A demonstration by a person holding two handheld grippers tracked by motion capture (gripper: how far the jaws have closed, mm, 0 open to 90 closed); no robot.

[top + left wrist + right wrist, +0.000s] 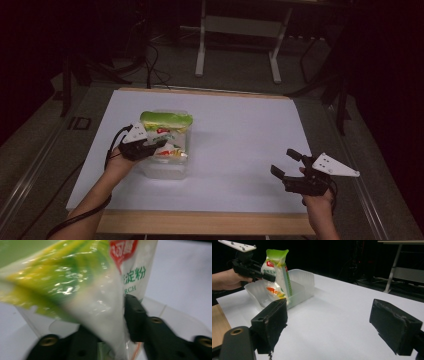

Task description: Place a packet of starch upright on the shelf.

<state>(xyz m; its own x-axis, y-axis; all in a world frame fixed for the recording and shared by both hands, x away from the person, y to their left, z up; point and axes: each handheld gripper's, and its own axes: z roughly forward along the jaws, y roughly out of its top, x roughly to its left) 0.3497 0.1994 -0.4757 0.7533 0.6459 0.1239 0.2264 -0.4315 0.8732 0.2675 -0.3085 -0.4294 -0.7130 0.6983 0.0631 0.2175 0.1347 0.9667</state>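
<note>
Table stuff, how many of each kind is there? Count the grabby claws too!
Grippers: 2, the left gripper and the right gripper
Starch bag: 1, green and white
Clear plastic bin: 1
Total: 4

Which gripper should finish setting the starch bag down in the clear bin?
Left. The left gripper is shut on the bag above the bin; the right gripper is open, away across the table.
</note>
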